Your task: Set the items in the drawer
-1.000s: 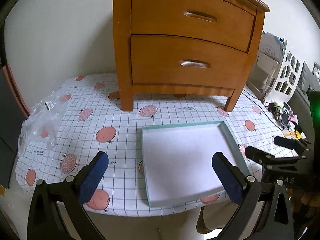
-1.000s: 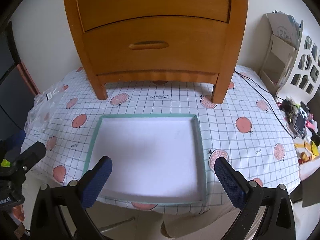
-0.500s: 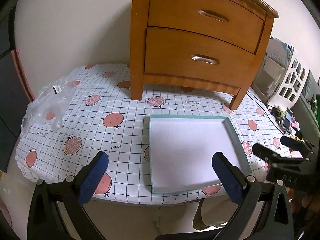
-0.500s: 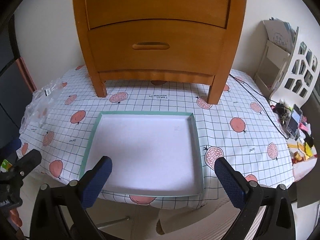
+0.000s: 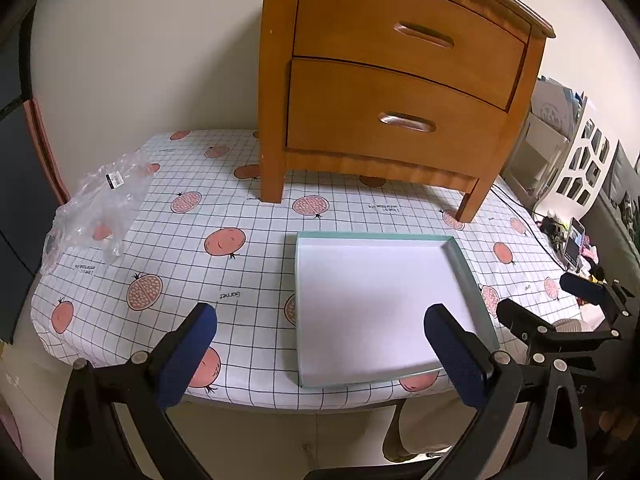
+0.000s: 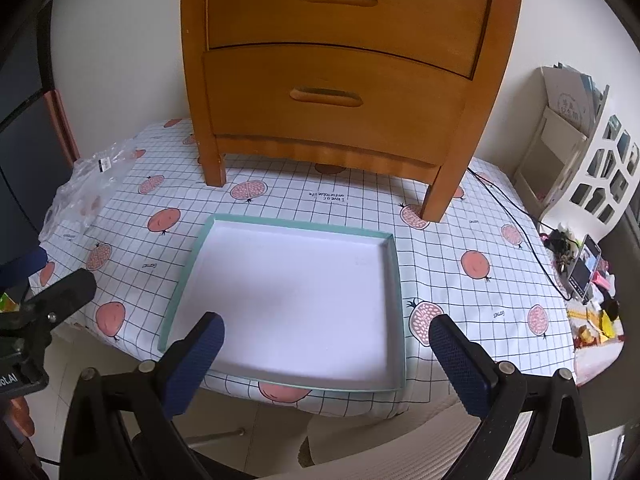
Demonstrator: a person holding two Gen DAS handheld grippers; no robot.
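Note:
A wooden nightstand stands at the back of the table with its upper drawer point(image 5: 400, 12) point(image 6: 340, 28) and lower drawer point(image 5: 360, 96) point(image 6: 280, 128) both closed. In front of it lies a shallow tray with a teal rim point(image 5: 468, 268) point(image 6: 296, 224) and a bare white inside. My left gripper point(image 5: 318, 320) point(image 6: 52, 272) hangs open over the table's near edge, left of the tray's middle. My right gripper point(image 6: 326, 326) point(image 5: 536, 294) is open above the tray's near side. Neither holds anything.
A crumpled clear plastic bag point(image 5: 100, 208) point(image 6: 88, 188) lies at the table's left edge. A black cable point(image 6: 516, 220) runs off to the right towards a phone point(image 6: 586, 268) and small clutter. A white lattice shelf point(image 6: 600, 168) stands at the right.
Both grippers have drawn back and risen from the table, so the nightstand and tray look smaller and farther. The left view has swung left. Both stay open and empty.

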